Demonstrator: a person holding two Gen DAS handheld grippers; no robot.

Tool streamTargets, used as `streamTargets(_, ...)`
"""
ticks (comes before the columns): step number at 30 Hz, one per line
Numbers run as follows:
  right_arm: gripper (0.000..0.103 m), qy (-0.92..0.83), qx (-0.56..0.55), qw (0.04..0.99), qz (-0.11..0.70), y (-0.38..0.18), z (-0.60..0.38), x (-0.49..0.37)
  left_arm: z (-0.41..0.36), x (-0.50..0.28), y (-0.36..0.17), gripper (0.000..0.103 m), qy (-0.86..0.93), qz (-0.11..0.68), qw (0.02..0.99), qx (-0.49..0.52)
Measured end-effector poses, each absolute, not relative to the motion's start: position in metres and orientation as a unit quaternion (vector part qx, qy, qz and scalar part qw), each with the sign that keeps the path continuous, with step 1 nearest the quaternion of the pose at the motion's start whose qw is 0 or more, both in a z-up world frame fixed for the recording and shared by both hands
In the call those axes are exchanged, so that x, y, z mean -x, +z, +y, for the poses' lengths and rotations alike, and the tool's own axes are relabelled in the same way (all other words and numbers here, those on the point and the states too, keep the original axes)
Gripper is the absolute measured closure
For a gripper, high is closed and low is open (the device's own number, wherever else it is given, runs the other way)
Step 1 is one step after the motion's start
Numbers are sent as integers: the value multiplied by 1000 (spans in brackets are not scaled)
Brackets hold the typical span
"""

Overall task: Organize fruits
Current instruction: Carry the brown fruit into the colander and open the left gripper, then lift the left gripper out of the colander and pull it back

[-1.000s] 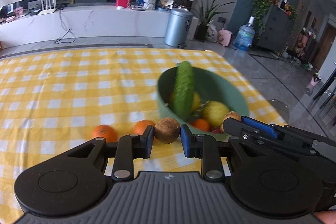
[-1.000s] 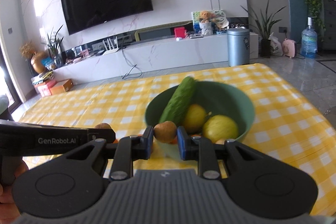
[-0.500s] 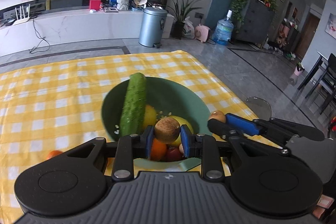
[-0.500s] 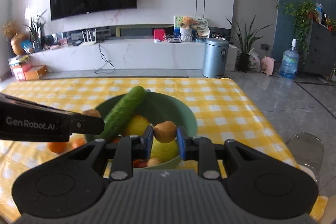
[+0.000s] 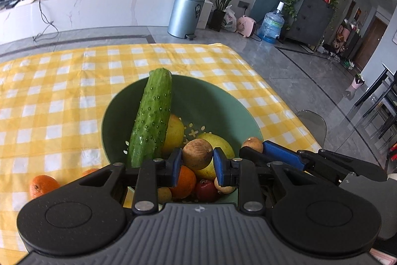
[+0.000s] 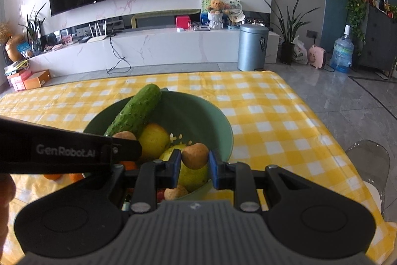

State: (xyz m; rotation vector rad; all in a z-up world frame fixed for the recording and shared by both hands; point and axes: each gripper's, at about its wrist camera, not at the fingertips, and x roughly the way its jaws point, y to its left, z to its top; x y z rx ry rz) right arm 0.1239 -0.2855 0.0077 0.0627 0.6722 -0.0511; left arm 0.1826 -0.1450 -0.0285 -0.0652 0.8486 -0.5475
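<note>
Both grippers have been carried forward over the green ceramic bowl point(image 5: 218, 101) on the yellow checked tablecloth point(image 5: 62, 96). Each is closed on a small round brown fruit — the left gripper point(image 5: 197, 160) on one point(image 5: 197, 153), the right gripper point(image 6: 195, 162) on another point(image 6: 195, 155) — held above the long green cucumber point(image 5: 152, 121) and yellow fruit.

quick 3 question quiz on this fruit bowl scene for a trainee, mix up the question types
1. True or false: each gripper is shut on a small brown fruit.
2. Which item leans on the green bowl's far rim? A banana, B cucumber, C bottle.
3. Fill in: two oranges lie on the ____ tablecloth outside the bowl.

Key
1. True: left gripper, right gripper.
2. B, the cucumber.
3. Checked, yellow and white: one orange.
</note>
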Motion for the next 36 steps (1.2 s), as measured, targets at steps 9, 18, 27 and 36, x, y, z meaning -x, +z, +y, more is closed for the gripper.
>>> streamTargets(9, 82, -21, -37, 936, 349, 1, -285, -132, -145, -192, -39, 73, -261, 421, 867, 41)
streamTargets(18, 82, -14, -22, 934, 356, -2, -280, -134, -141, -197, -49, 73, -264, 435, 859, 63)
streamTargets(27, 78, -12, -18, 939, 343, 1, -276, -130, -139, -193, -42, 70, -267, 427, 862, 64)
streamTargets(36, 57, -17, -11, 951, 309, 9, -273, -118, -123, -177, -19, 64, -251, 405, 878, 46)
